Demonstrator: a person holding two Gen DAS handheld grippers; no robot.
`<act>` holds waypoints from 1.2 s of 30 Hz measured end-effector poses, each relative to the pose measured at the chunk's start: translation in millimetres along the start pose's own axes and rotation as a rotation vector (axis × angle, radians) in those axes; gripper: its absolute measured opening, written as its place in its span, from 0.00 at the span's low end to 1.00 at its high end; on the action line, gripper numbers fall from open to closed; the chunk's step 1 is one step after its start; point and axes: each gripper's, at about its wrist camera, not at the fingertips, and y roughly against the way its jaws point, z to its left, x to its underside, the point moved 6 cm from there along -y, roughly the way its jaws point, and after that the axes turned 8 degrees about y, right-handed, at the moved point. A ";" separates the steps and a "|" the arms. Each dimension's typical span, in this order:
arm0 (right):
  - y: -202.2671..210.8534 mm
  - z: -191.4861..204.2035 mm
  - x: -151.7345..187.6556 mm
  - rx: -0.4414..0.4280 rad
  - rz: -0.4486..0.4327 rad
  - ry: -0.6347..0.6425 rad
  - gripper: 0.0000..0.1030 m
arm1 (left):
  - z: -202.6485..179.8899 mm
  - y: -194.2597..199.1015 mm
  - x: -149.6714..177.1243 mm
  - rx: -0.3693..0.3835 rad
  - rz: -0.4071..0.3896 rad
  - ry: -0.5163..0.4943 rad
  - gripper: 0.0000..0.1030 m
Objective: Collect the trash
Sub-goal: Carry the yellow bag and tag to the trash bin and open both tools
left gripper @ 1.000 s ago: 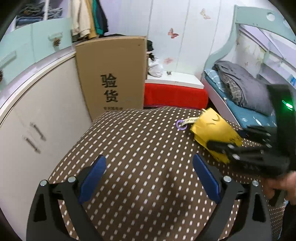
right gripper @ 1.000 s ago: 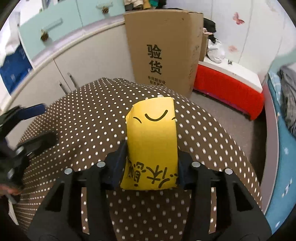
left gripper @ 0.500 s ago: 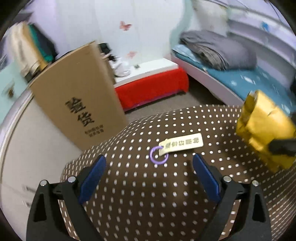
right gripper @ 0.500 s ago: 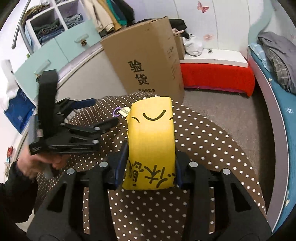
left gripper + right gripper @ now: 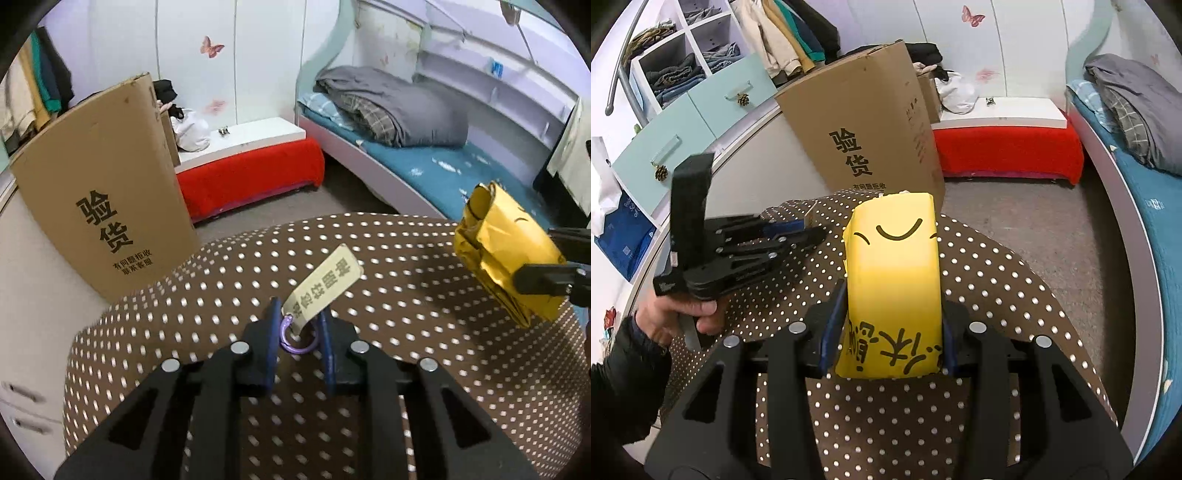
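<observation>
Jaws of the left gripper [image 5: 297, 334] are drawn in around the purple ring [image 5: 295, 341] of a tag [image 5: 325, 286], seemingly pinching it just above the counter [image 5: 388, 369]; those of the right gripper [image 5: 888, 332] are clamped on a yellow wrapper [image 5: 894, 280] held up over the same counter. My worry is the tag: the ring is thin, hard and round, so it could roll or slip out between the flat blue pads [image 5: 271, 336], and the stiff, glossy cream card hanging from it may swing and tug it loose. The wrapper looks like crinkly folded foil or paper, soft enough to crush and slide. Dotted brown cloth covers the counter, and a cardboard box [image 5: 107, 195] stands behind.
</observation>
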 end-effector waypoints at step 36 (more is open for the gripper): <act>273.9 -154.0 222.1 0.303 -0.214 -0.385 0.44 | -393.1 147.0 100.9 0.320 -0.136 -0.125 0.19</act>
